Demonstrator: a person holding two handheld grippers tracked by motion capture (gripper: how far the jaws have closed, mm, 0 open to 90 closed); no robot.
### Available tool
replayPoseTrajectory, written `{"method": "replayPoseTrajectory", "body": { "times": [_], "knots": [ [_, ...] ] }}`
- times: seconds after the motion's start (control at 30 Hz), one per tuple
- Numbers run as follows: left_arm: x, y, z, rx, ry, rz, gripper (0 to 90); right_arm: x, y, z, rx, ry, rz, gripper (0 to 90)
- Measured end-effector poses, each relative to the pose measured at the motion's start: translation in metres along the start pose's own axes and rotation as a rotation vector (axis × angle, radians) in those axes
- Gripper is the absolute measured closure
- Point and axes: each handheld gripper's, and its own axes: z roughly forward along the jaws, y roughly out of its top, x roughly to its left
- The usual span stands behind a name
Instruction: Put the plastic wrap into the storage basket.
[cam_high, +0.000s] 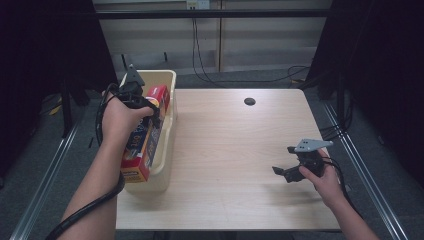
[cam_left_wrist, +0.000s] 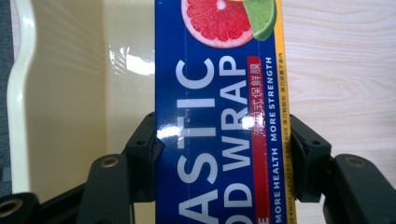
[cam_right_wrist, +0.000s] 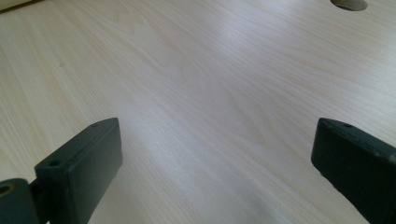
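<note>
At the left of the frame, my left hand (cam_high: 120, 120) tips its claw (cam_high: 150, 112) downward, clamped on a long blue plastic-wrap box (cam_left_wrist: 219, 121) over the cream plastic bin (cam_high: 167, 135); lower right, my right claw (cam_high: 286, 172) gapes, empty, above the pale wooden tabletop (cam_high: 230, 145).

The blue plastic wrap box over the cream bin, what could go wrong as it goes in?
1. The long blue plastic wrap box is pinched across its narrow width by the left hand-held gripper; it might pivot or slip.
2. It overhangs the cream plastic bin at the near end, so it could catch on the rim or tip the bin.
</note>
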Motion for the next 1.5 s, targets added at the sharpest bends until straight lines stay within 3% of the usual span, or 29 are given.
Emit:
{"method": "replayPoseTrajectory", "body": {
  "times": [0.57,1.03,1.1,1.23,1.33,1.5],
  "knots": [
    [0.009,-0.004,0.018,0.028,-0.003,-0.019,40.4,0.001,0.000,0.001,0.009,0.001,0.001,1.7],
    [0.006,-0.003,0.033,0.049,0.018,-0.016,40.3,0.000,-0.001,0.002,0.008,-0.002,0.001,1.7],
    [0.006,-0.003,0.035,0.042,0.013,-0.030,40.3,0.000,-0.001,0.001,0.007,-0.004,0.004,1.7],
    [0.006,-0.002,0.037,0.044,0.031,-0.013,40.2,0.000,-0.001,0.001,0.007,-0.001,0.006,1.7],
    [0.005,-0.002,0.040,0.050,0.011,-0.022,40.2,0.000,-0.001,0.002,0.008,0.002,0.005,1.7],
    [0.005,-0.001,0.044,0.054,0.017,-0.024,40.1,0.000,-0.001,0.002,0.009,0.002,0.001,1.6]
  ]
}}
